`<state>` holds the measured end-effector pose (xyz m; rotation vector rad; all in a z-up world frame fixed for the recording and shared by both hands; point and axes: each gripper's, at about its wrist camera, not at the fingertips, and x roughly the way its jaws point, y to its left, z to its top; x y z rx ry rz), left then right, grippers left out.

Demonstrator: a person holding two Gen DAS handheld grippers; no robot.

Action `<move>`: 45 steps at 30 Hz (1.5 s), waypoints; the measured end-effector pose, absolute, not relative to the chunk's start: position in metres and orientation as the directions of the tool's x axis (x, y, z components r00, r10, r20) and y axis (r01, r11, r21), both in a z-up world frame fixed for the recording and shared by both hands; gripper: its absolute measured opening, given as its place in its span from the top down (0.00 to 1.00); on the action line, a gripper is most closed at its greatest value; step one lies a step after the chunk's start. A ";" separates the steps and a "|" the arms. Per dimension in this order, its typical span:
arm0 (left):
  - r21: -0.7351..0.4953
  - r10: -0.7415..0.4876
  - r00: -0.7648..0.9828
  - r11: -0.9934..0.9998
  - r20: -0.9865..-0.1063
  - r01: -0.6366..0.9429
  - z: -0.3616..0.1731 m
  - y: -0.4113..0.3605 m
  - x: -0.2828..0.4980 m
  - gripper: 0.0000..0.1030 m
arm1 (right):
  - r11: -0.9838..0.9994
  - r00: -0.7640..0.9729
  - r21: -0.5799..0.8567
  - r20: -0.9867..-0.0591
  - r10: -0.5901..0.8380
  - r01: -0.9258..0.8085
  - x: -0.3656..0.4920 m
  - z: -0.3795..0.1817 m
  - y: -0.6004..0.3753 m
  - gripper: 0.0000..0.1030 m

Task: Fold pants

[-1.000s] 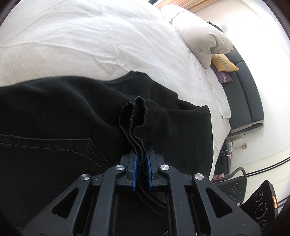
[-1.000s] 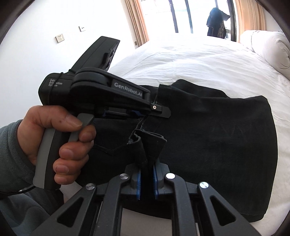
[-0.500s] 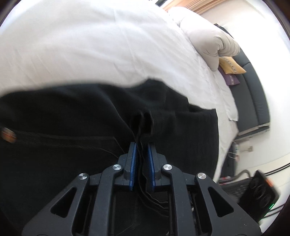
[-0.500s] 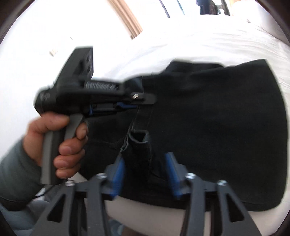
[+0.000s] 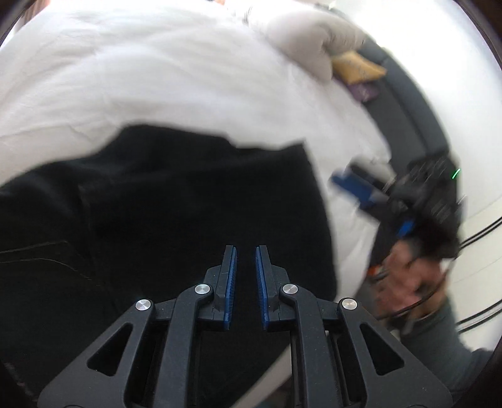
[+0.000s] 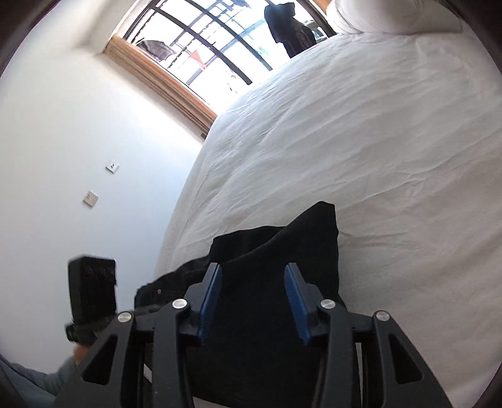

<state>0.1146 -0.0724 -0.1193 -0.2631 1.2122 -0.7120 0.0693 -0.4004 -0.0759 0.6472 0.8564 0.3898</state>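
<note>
Left gripper point(image 5: 244, 251) low in the middle of its own view, blue pads drawn nearly together with only a slim gap, no cloth caught in that gap. Hovering over the black pants point(image 5: 188, 204), spread across the lower left and centre of that frame on the white bed sheet point(image 5: 157, 78). Stitched pocket seam at the far left of the cloth; right edge of the pants running down just short of the mattress edge. Much motion blur throughout.

Right gripper point(image 6: 252, 270) at the bottom centre of its view, jaws spread wide, having just drawn a little narrower, pads pressing on nothing. Seen through the gap: the pants point(image 6: 276, 251), folded, one corner peaking upward, lying near the lower left edge of the bed. Also visible from the left wrist at mid right, smeared by blur, gripped by a hand point(image 5: 404, 276) with a grey sleeve below.

Upper right of the left view: a pale pillow point(image 5: 313, 34), a yellow cushion point(image 5: 354, 67) just beside it, a dark headboard point(image 5: 408, 103) beyond. Upper middle of the right view: a barred window point(image 6: 204, 37) with a dark garment point(image 6: 291, 28) hanging outside; two wall sockets point(image 6: 112, 166) at the left.
</note>
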 end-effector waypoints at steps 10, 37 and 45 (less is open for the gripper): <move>-0.591 -0.635 0.125 0.761 -0.762 0.267 -0.154 -0.051 0.119 0.89 | 0.778 0.464 0.627 -0.697 0.547 0.024 0.081 -0.155 -0.406 0.99; -0.645 -0.678 0.129 0.731 -0.724 0.225 -0.165 -0.035 0.115 0.89 | 0.714 0.434 0.693 -0.676 0.596 0.100 0.063 -0.150 -0.417 0.61; -0.614 -0.651 0.149 0.755 -0.744 0.231 -0.159 -0.035 0.106 0.89 | 0.631 0.539 0.764 -0.591 0.600 0.134 0.044 -0.129 -0.429 0.71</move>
